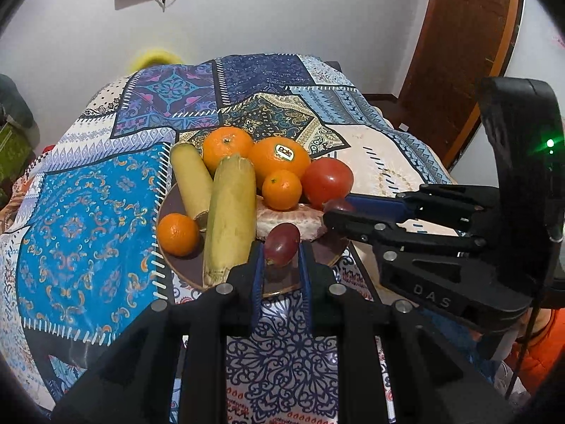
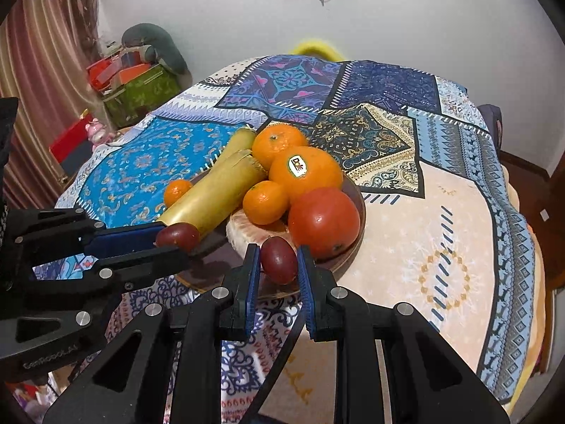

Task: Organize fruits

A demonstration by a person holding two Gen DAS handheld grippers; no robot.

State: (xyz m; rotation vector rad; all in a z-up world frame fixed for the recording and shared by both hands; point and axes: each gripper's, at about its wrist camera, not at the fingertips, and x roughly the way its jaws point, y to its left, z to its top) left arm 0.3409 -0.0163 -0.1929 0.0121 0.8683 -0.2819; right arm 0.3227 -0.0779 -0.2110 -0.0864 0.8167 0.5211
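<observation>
**Both tongs gripping grapes over the plate**

The left tongs [image 1: 280, 265] are pinching a red grape [image 1: 281, 244] between blue pads; the right tongs [image 2: 279, 265] are clamping a second grape [image 2: 279, 259]. Both are hanging at the near rim of the brown plate [image 2: 356, 243], which is carrying oranges [image 2: 305, 173], a tomato [image 2: 323, 222] and two yellow stalks [image 1: 231, 222] on the patterned desk [image 2: 441, 233].
</observation>
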